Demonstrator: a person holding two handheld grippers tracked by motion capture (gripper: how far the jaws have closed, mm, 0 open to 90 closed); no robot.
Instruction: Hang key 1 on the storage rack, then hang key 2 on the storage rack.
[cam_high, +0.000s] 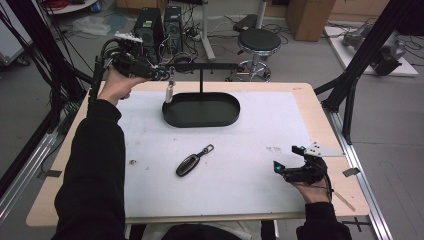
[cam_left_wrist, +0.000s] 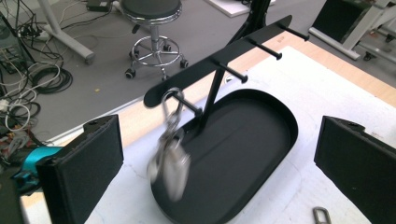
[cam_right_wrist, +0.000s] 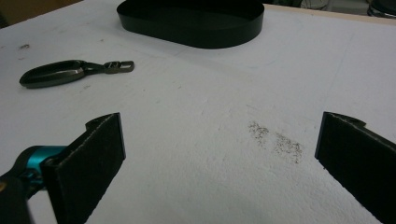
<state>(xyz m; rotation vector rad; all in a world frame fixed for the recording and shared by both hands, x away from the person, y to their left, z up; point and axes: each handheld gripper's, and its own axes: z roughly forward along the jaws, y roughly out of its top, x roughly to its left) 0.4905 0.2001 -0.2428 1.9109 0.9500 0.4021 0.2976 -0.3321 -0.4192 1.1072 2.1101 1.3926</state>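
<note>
The silver keychain (cam_left_wrist: 169, 158) hangs by its ring from the endmost peg of the black stand (cam_left_wrist: 219, 58), dangling just over the near end of the stand's oval tray (cam_left_wrist: 261, 140). It shows blurred in the left gripper view, which suggests it is swinging freely on the peg. It looks like a small metal piece: light, stiff, and smooth enough to slip, with a loose joint between ring and body, so any hold would best go across the flat body below the ring rather than on the ring itself.

The left gripper (cam_high: 159, 75) sits just back from the stand's hung end, raised above the surface; its fingers (cam_left_wrist: 91, 158) stand wide apart with nothing between them, and the keychain is clear of both pads.

Well in front of the stand, on the white surface (cam_high: 260, 130), lies a dark key fob (cam_high: 188, 164) with a clip at one end (a second item of the same kind, judging by its shape). It is probably heavier than the keychain, with a rounded, glossy shell that could slide out of a pinch; a grip across its narrow waist, or by the clip, seems safest.

The right gripper (cam_high: 289, 160) rests farther out still, beyond the fob from the stand, its fingers (cam_right_wrist: 93, 158) spread wide over bare surface, holding nothing.
</note>
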